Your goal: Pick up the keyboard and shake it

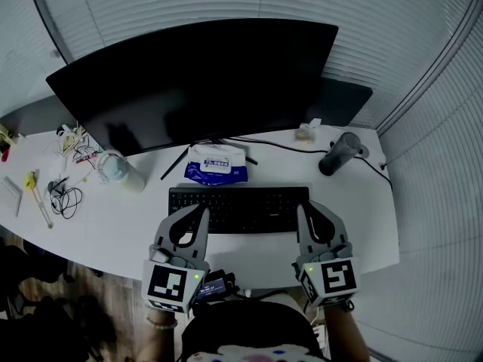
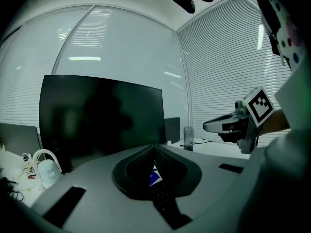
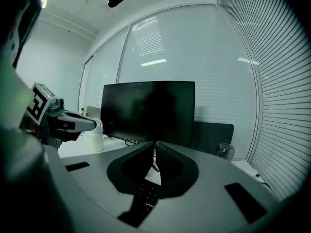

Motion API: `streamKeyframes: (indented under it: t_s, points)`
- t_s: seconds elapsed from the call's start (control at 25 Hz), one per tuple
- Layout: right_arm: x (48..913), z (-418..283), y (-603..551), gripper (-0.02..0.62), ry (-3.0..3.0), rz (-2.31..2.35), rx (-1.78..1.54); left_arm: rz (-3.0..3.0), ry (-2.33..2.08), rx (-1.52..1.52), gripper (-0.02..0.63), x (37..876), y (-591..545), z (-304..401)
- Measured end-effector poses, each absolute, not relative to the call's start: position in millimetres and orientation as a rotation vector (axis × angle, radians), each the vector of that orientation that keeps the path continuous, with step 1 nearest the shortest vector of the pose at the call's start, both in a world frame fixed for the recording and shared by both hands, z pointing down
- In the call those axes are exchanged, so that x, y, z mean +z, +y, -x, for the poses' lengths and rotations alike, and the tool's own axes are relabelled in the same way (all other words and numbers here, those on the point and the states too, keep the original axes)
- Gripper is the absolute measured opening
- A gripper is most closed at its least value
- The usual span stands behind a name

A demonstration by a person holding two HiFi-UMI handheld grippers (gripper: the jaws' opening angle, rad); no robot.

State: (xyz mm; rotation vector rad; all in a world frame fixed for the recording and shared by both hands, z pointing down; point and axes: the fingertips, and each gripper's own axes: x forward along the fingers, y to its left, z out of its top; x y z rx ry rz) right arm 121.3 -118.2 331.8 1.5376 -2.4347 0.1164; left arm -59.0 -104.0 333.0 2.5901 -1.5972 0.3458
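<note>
Grippers sit nearest, side by side over the front of the desk [image 1: 128,217]. The left gripper [image 1: 202,211] reaches over the left part of the keyboard [image 1: 249,206] and the right gripper [image 1: 302,208] over its right end.

In the left gripper view the left gripper [image 2: 154,148] is clenched. Its tips meet with nothing pinched between them, and a strip of the keyboard [image 2: 163,198] shows through the opening behind the tips. The right gripper [image 3: 155,143] is clenched the same way in its own view, with the keyboard [image 3: 146,195] showing dark in the opening. Each camera also catches the other tool: the right gripper [image 2: 228,125] to the right, the left gripper [image 3: 73,123] to the left.

The keyboard lies flat on the desk, parallel to the front edge and centred before the monitor [image 1: 204,81].

Just behind the keyboard lies a blue and white wipes pack [image 1: 216,164], glimpsed as a blue corner [image 2: 154,177] from the left gripper. To the left stands a white jar [image 1: 121,170], with loose cables [image 1: 64,198] further left. To the right a dark cup [image 1: 339,154] stands near the desk's far corner, with a small white box [image 1: 307,130] beside the monitor's edge.

The wide, dark monitor fills the back of the desk. Behind it, white blinds [image 1: 392,29] cover the windows.
</note>
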Motion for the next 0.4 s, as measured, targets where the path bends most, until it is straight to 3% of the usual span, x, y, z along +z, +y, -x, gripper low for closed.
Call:
streamKeyframes:
  t_s: [0.4]
  points:
    - [335.0, -120.3, -119.2, 0.042, -2.419, -1.542, 0.140, -2.584, -1.597, 0.355, 0.018, 336.8, -107.6, 63.8]
